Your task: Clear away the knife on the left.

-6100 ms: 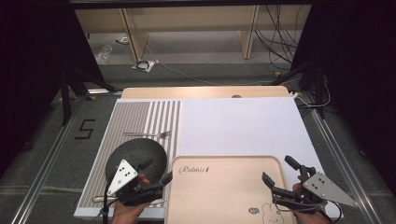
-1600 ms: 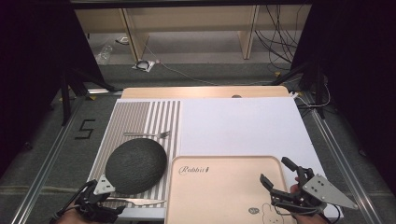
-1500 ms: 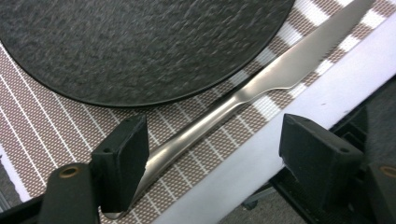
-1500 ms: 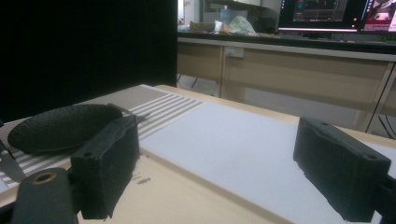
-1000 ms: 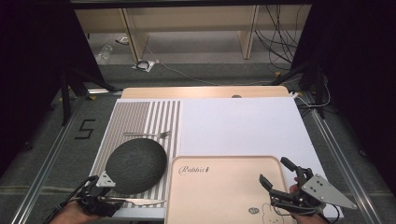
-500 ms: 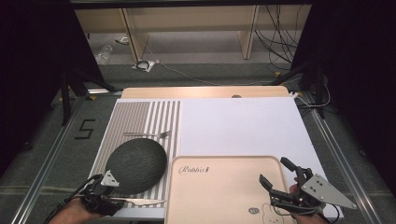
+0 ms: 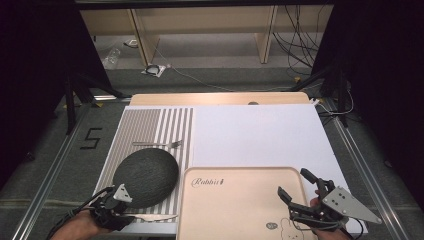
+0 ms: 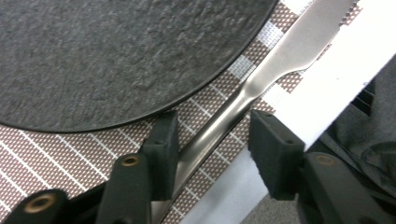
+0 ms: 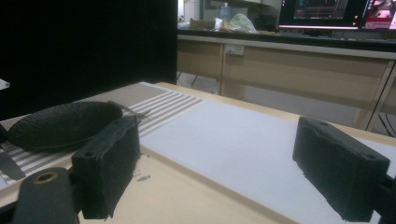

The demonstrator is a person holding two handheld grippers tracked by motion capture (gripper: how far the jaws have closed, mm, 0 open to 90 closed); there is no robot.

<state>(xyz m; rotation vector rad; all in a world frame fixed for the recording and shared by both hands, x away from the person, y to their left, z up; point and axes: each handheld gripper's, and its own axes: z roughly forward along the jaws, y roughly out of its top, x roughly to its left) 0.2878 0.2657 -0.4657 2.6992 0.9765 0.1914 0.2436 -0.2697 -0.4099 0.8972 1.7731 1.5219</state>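
Closing round the knife [image 8: 243, 102] handle, left gripper [image 8: 210, 149] (not yet clamped); right gripper [image 9: 229, 168] gapes empty.

Black two-jaw left gripper [image 7: 116, 210] and right gripper [image 7: 300, 192], brass screws, grey three-cornered plates, trailing black cables.

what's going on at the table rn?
A person is working a place setting. The left gripper sits over the knife on the striped placemat, beside the dark plate; its fingers have just been closing, one touching the handle, the other still apart. The right gripper hovers open over the tan tray.
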